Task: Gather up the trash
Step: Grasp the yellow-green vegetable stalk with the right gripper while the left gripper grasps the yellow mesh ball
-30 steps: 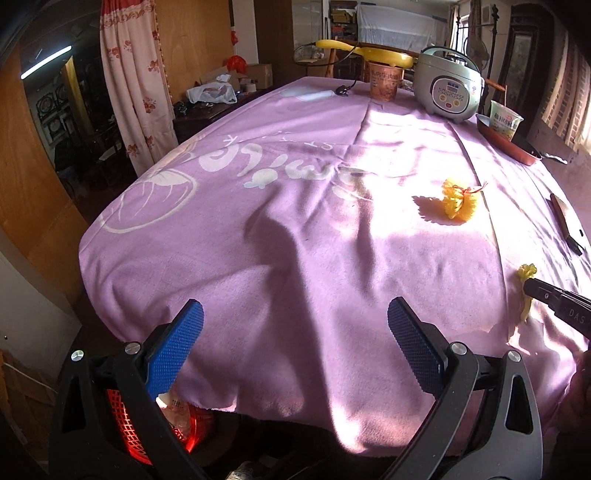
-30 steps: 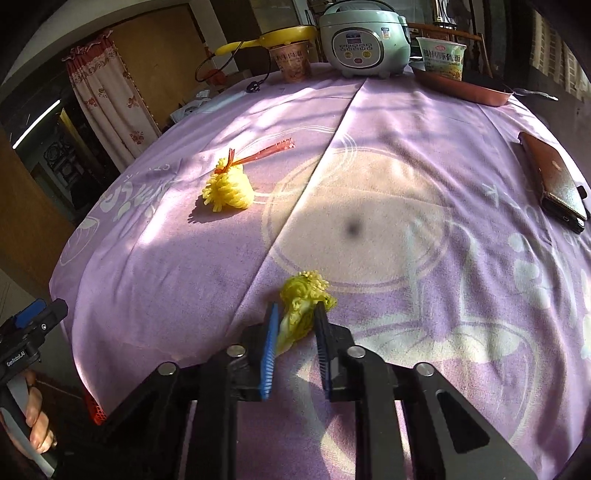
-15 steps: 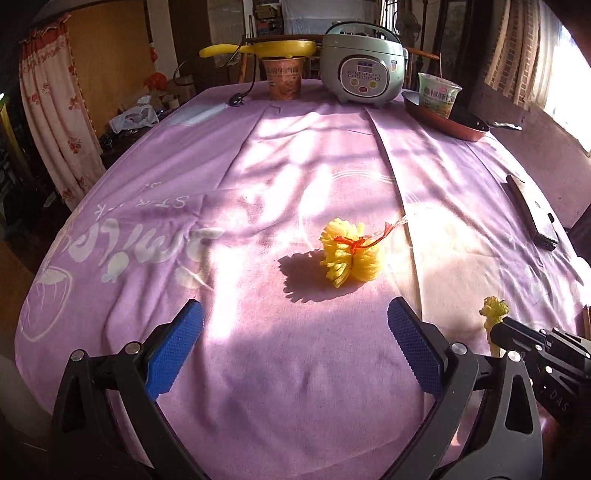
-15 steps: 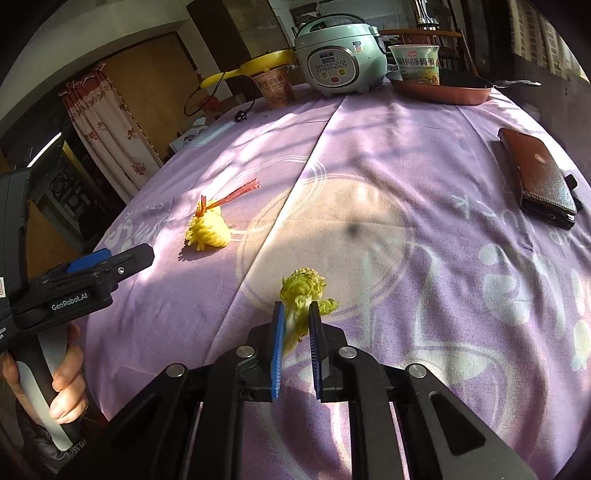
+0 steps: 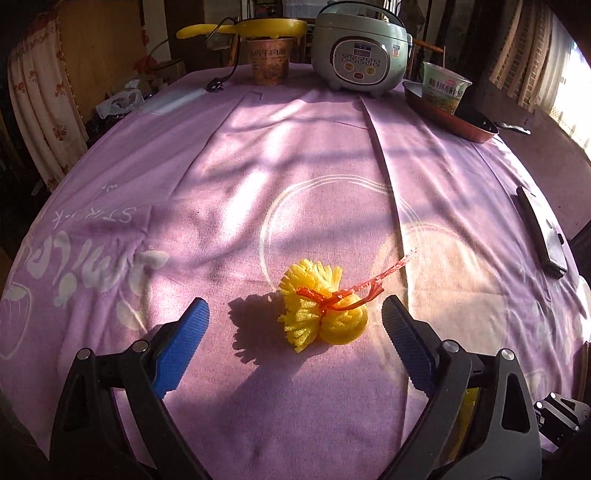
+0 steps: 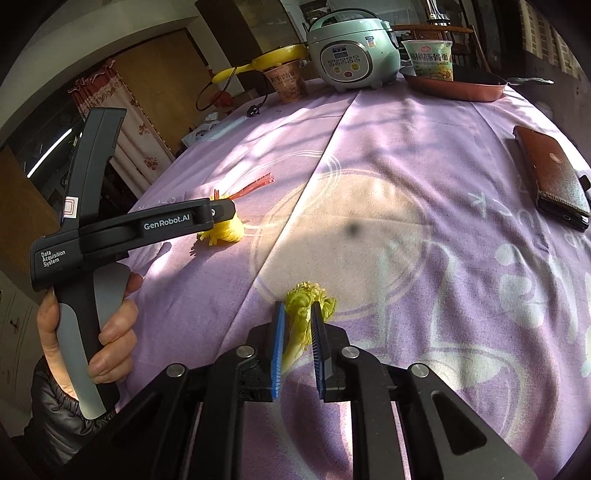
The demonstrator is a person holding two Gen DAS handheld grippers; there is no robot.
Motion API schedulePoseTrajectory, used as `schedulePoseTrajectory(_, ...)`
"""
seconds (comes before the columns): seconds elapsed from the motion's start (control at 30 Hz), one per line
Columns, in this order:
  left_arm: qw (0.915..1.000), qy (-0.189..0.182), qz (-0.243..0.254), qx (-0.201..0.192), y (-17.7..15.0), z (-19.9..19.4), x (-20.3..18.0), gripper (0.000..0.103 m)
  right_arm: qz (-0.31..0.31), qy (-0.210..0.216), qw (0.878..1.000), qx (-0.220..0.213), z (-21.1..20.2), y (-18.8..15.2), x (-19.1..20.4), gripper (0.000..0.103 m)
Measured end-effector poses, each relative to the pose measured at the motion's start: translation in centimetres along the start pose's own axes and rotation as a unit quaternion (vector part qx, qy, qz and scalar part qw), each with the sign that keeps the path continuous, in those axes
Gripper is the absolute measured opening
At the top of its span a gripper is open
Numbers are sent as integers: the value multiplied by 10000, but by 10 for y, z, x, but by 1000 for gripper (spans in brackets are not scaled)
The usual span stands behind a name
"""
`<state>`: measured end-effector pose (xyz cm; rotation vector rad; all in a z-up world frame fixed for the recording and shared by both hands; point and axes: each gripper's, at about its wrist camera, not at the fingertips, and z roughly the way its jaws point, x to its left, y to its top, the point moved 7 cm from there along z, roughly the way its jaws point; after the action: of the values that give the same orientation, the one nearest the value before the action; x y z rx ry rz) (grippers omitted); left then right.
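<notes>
Left claw (image 5: 291, 325) closing round yellow foam net (image 5: 321, 314) | right claw (image 6: 297, 314) pinching cabbage scrap (image 6: 303, 310) (lifted)

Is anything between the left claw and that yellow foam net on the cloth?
Nothing visible. The yellow foam net lies alone on the purple tablecloth, just ahead of the left claw, whose jaws are closing, pads clear of it. Only its red tie trails toward the right-hand pad.

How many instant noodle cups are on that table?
2. A brown cup stands at the far edge under a yellow pan, left of the rice cooker; a green cup sits in the red pan on its right.
</notes>
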<state>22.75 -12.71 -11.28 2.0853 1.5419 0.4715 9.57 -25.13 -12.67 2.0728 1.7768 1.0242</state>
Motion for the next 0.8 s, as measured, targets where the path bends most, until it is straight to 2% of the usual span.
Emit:
schedulePoseTrajectory(0.1,10000,30,42,-28,3,6,-4,88,17,-35,10000,-1,-1,0,-1,45)
schedulePoseTrajectory(0.13,10000,35,50,-14,3,8,-5,84,16,-52,10000,-18,-1,0,-1,49)
schedulePoseTrajectory(0.27,10000,-52,35,64,1,17,-8,66,-36,-106,9999,115,4,-1,1,49)
schedulePoseTrajectory(0.33,9998,-144,30,109,-1,20,-9,51,-92,-181,9997,157,7,-1,2,49)
schedulePoseTrajectory(0.4,9995,-279,24,115,-2,20,-12,46,-162,-316,9992,209,10,-1,3,49)
schedulePoseTrajectory(0.47,9996,-262,53,34,-2,17,-12,44,-255,-479,9982,254,13,-3,5,49)
schedulePoseTrajectory(0.5,9997,-254,64,-9,-1,16,-13,44,-309,-566,9976,262,14,-3,5,46)
schedulePoseTrajectory(0.57,9996,-274,80,-62,-1,13,-14,43,-400,-714,9963,275,16,-4,6,30)
schedulePoseTrajectory(0.6,9996,-267,83,-69,-1,11,-14,43,-413,-700,9963,270,16,-4,7,17)
schedulePoseTrajectory(0.7,9995,-274,121,-113,-5,3,-14,43,-342,-650,9971,172,12,-3,5,11)
schedulePoseTrajectory(0.8,9994,-199,152,-242,-7,-12,-10,43,-309,-570,9978,99,9,-2,5,10)
